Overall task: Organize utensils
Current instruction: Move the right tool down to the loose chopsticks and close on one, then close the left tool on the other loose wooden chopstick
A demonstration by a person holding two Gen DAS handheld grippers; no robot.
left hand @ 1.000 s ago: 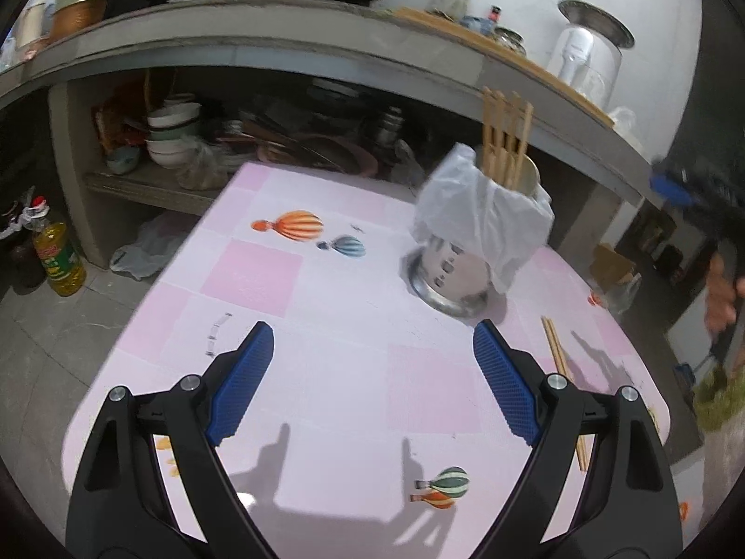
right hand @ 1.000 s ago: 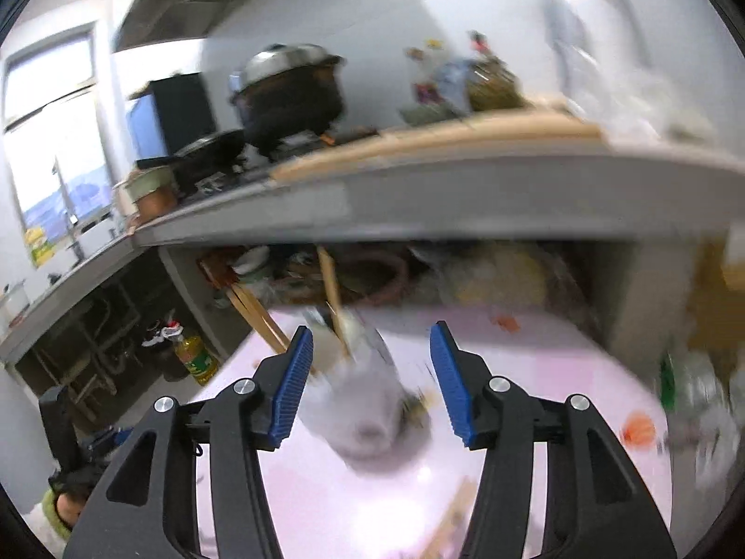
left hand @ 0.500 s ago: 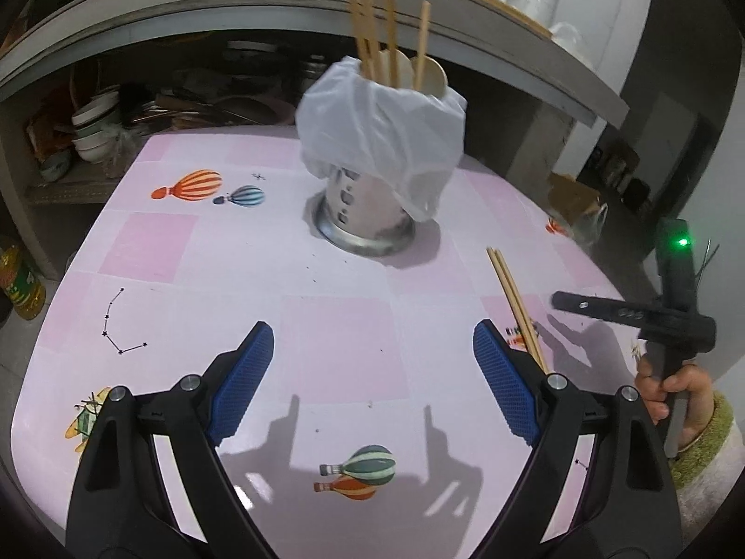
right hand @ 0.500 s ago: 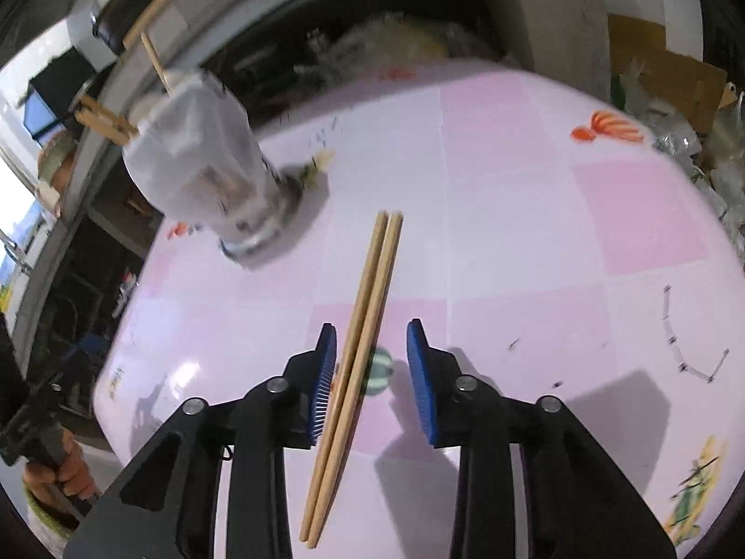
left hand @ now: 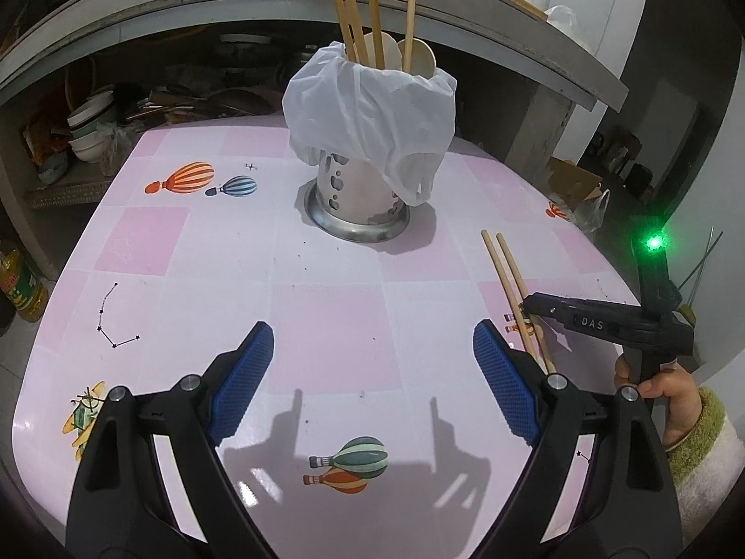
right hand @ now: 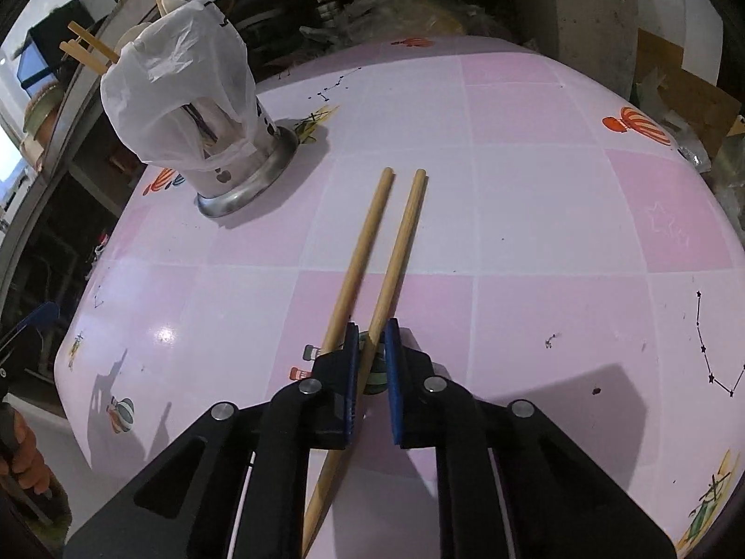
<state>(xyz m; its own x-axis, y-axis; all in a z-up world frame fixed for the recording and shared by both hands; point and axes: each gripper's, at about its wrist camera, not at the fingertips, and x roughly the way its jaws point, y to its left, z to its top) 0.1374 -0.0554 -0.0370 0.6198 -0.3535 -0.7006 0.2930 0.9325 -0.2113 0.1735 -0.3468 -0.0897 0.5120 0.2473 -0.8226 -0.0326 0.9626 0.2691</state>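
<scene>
left wrist view: the left claw (left hand: 372,386) hangs wide and empty over the pink surface (left hand: 326,326), facing the utensil holder (left hand: 368,139). right wrist view: the right claw (right hand: 372,349) pinches one of two chopsticks (right hand: 400,242) lying on the surface.

1. Both fisheye views are sharp, with no motion blur; lines bow strongly toward the dark round borders.
2. The pink worktop (left hand: 326,326) is brightly and evenly lit from above, while the shelves under the counter (left hand: 139,107) sit in deep shade.
3. The left gripper (left hand: 372,372) casts two soft finger shadows on the near worktop, beside a small patch of glare.
4. In the right wrist view a glare spot (right hand: 164,333) shines on the worktop, and the right gripper (right hand: 372,363) throws a broad shadow to its right.
5. A green indicator light (left hand: 654,243) glows, slightly bloomed.
6. A window (right hand: 9,158) at the left edge is blown out white.
</scene>
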